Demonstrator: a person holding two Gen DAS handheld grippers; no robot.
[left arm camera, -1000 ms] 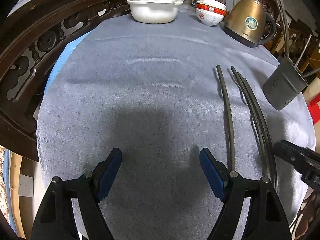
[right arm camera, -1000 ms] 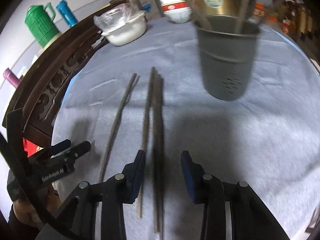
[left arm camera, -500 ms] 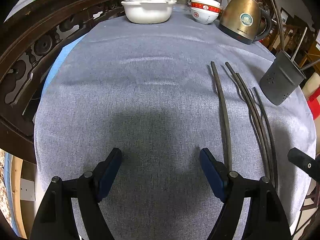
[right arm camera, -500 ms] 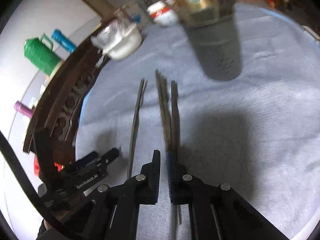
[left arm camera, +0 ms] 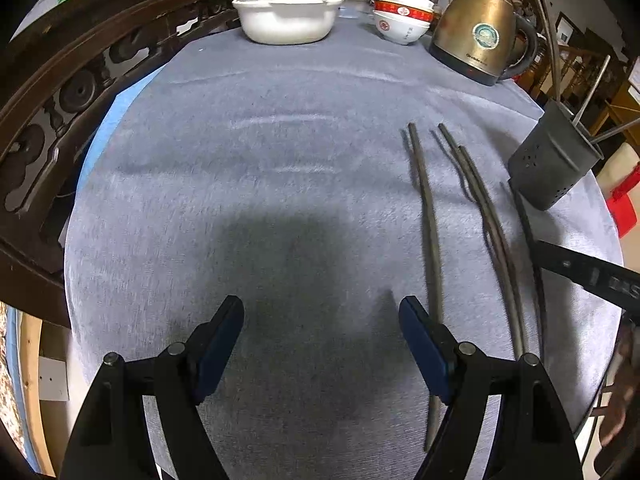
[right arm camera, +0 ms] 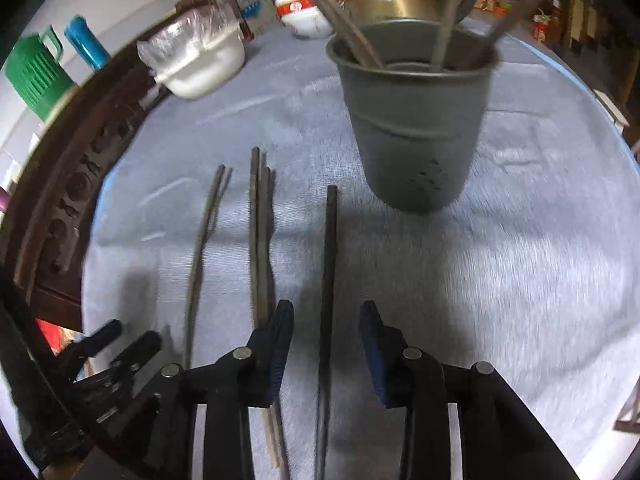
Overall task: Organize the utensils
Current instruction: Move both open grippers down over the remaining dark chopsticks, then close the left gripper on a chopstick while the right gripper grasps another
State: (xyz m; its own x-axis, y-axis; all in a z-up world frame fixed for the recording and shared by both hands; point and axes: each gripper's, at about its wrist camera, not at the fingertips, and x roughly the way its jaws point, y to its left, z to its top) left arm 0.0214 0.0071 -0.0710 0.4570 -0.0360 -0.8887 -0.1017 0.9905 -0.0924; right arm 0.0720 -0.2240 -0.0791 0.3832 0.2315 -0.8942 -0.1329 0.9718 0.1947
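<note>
So the right hand-held gripper (right arm camera: 326, 326) is spread apart, pads not touching anything, and one dark chopstick (right arm camera: 329, 280) lies on the table (right arm camera: 520, 280) running straight up the gap between its fingers. It's not pinched, just lying there on the grey cloth. Its far tip ends near the base of the grey utensil holder (right arm camera: 416, 128), a little to the left of it and not touching.

Just left of that are two more chopsticks (right arm camera: 260, 240) side by side and touching, and further left a thinner lone chopstick (right arm camera: 202, 248) on its own. The holder stands upright with several sticks already leaning out of it.

The left hand-held gripper (left arm camera: 320, 328) is wide apart too, over bare cloth with nothing between the pads. The lone stick passes just beside its right finger (left arm camera: 420, 332); can't tell if they touch.

At the back of the table: a white bowl (left arm camera: 286, 20) with a plastic bag in it, a stack of red and white bowls (left arm camera: 402, 20), and a brass-coloured kettle (left arm camera: 480, 48). A dark carved wooden chair back (left arm camera: 60, 92) curves along the left edge.
</note>
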